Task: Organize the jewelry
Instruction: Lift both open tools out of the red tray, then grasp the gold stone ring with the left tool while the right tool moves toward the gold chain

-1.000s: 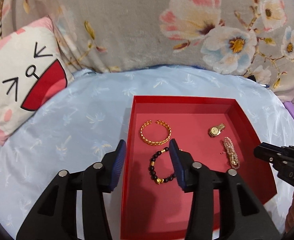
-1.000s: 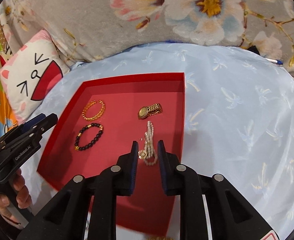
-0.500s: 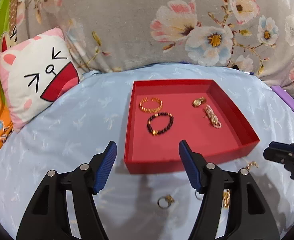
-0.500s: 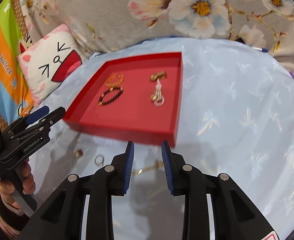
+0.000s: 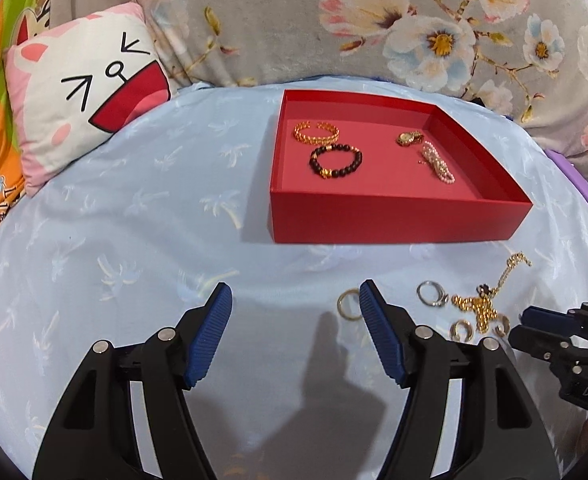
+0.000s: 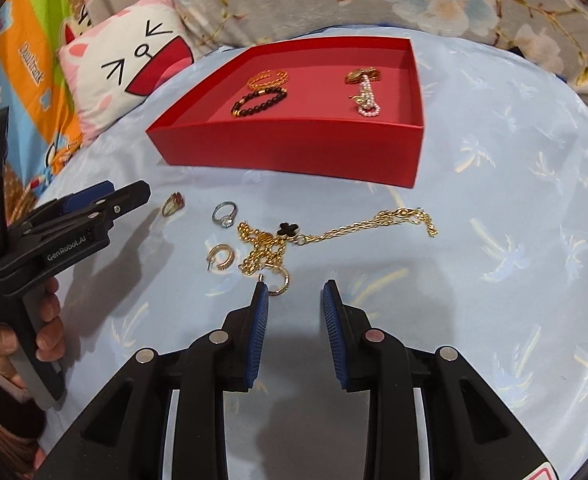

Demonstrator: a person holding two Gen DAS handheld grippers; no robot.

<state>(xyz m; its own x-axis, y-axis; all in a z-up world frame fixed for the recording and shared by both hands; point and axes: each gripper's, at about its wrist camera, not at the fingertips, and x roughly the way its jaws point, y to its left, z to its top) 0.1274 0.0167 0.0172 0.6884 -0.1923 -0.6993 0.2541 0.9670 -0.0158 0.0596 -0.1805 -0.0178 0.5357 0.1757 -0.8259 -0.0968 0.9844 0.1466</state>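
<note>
A cat-face pillow (image 5: 82, 92) leans at the far left against a flowered grey cloth (image 5: 278, 20), at the edge of a pale blue sheet (image 5: 142, 208). The left gripper (image 5: 294, 306) hovers low over the sheet with its jaws spread wide and nothing between them; a gold ring (image 5: 347, 304) lies on the sheet just inside its right-hand finger. Beyond it sits a red tray (image 5: 393, 220), which holds a gold bangle (image 5: 316, 133) and a dark bead bracelet (image 5: 335, 162) on its left side, and a small gold watch (image 5: 409, 138) touching a pearl bracelet (image 5: 437, 164) on its right side. In front of the tray, loose on the sheet, lie a silver ring (image 6: 226, 214), a gold hoop earring (image 6: 221, 257) and a tangled gold chain necklace (image 6: 333, 232) with a black clover charm. The right gripper (image 6: 295, 292) hangs just behind the necklace, jaws parted and empty, its left finger touching or just beside another small gold hoop (image 6: 280, 282).
</note>
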